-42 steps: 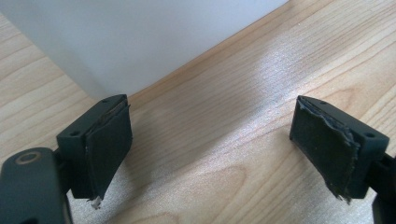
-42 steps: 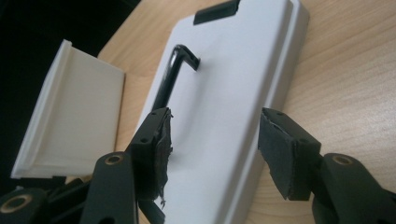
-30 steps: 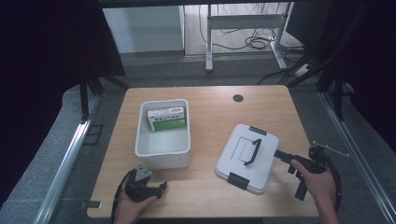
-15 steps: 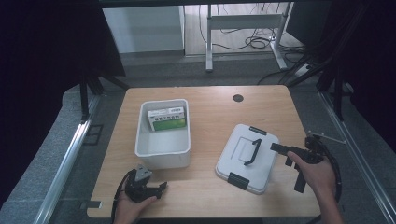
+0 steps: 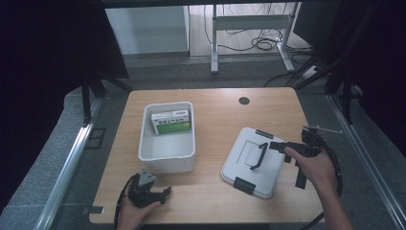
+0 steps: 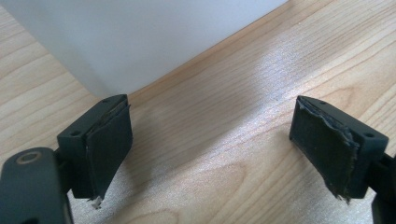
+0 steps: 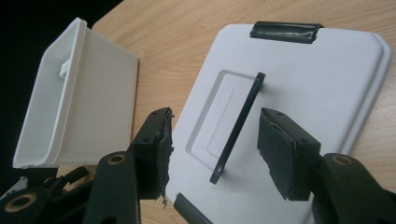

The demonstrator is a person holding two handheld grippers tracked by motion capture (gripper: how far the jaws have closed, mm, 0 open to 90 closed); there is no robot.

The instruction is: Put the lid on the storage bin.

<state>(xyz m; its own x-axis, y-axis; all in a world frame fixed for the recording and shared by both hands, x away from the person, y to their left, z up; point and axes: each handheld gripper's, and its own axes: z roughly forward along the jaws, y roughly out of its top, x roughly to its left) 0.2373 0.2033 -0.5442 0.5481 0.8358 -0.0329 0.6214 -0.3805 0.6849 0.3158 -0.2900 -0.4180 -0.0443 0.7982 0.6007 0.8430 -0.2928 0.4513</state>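
Note:
A white bin [image 5: 166, 143] stands left of centre on the table and holds a green and white box [image 5: 171, 121]. To its right lies a white lid [image 5: 239, 167] with a raised black handle [image 5: 258, 155] and black end clips. My right gripper [image 5: 276, 145] is open at the lid's right side. In the right gripper view its jaws stand on either side of the handle [image 7: 238, 128] over the lid [image 7: 308, 88], not touching it. My left gripper [image 5: 165, 191] rests open and empty near the front edge, with the bin's wall [image 6: 140, 42] just ahead of its jaws.
The wooden table [image 5: 215, 115] has a round black cable hole [image 5: 244, 100] at the back. A metal desk frame and cables [image 5: 258, 43] stand on the floor beyond. Dark stands flank the table on both sides.
My right gripper has moved left from the table's right edge to the lid, and its jaws now straddle the raised handle. The left gripper has stayed still.

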